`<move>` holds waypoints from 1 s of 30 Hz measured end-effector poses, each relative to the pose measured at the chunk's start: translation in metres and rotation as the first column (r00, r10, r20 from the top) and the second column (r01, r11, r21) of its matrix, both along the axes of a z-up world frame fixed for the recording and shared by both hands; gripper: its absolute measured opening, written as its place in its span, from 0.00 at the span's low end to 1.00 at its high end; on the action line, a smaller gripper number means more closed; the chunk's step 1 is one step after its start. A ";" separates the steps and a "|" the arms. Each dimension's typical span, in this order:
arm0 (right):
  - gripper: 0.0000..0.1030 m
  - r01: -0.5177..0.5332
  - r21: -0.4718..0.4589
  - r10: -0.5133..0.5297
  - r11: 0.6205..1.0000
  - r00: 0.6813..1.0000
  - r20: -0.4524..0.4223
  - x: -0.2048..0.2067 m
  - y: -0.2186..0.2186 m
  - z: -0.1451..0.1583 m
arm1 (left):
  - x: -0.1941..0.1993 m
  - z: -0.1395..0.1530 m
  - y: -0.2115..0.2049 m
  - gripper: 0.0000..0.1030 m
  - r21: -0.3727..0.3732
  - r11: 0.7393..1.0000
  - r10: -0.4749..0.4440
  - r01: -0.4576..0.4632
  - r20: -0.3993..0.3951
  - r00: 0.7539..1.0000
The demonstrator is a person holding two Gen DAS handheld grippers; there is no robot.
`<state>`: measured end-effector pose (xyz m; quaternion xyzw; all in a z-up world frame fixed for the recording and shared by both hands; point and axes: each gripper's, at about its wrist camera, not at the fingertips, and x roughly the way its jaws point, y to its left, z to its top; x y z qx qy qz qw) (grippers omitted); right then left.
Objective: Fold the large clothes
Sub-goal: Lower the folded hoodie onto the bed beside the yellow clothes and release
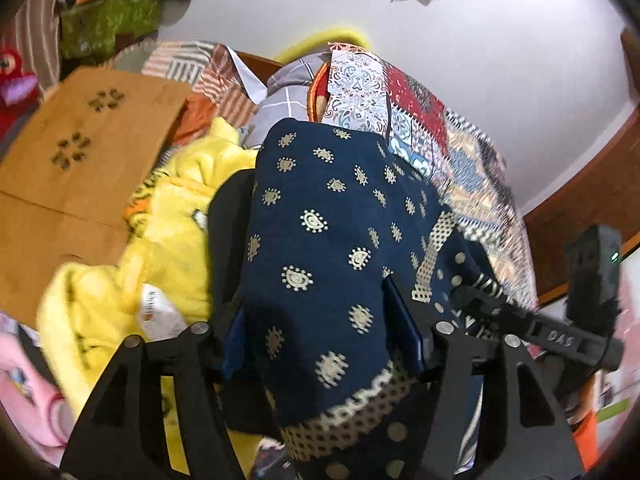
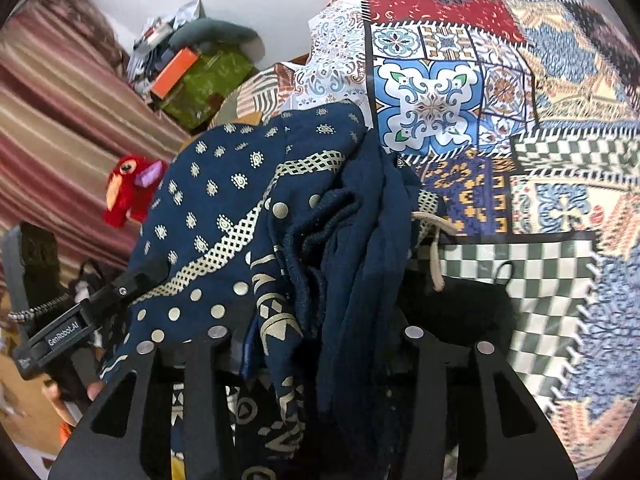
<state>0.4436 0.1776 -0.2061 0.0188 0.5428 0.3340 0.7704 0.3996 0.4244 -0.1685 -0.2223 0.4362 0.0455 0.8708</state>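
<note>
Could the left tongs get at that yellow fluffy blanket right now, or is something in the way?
Probably not directly. The left tongs have the navy printed garment draped between and over their fingers, covering the tips. The yellow blanket lies just beside them, otherwise unobstructed, so the garment would need setting down first.

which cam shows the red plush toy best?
Right wrist view: the red plush toy shows whole, against the striped fabric. Left wrist view catches only a cropped red sliver at the left edge.

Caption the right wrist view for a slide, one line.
Right gripper with bunched navy printed garment draped between its fingers, above a patchwork bedspread; left gripper alongside.
</note>
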 end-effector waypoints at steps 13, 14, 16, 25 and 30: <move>0.81 -0.063 -0.178 0.098 0.982 0.976 0.196 -0.048 -0.020 -0.005 | -0.067 0.007 -0.039 0.91 0.316 0.948 0.024 -0.018 -0.014 1.000; 0.82 -0.058 -0.163 0.088 0.985 0.980 0.178 -0.049 -0.025 -0.007 | -0.071 0.003 -0.037 0.91 0.303 0.953 0.037 -0.029 -0.018 0.999; 0.82 -0.050 -0.146 0.071 0.988 0.987 0.141 -0.048 -0.033 -0.009 | -0.076 -0.002 -0.033 0.91 0.259 0.965 0.058 -0.050 -0.023 0.998; 0.82 -0.026 -0.165 0.059 0.986 0.978 0.200 -0.080 -0.057 0.027 | -0.100 0.007 -0.049 0.90 0.253 0.964 0.103 -0.083 -0.066 0.992; 0.82 -0.026 -0.118 0.056 0.993 0.964 0.258 -0.106 -0.074 0.064 | -0.121 0.024 -0.072 0.88 0.302 0.951 0.096 -0.068 -0.078 0.992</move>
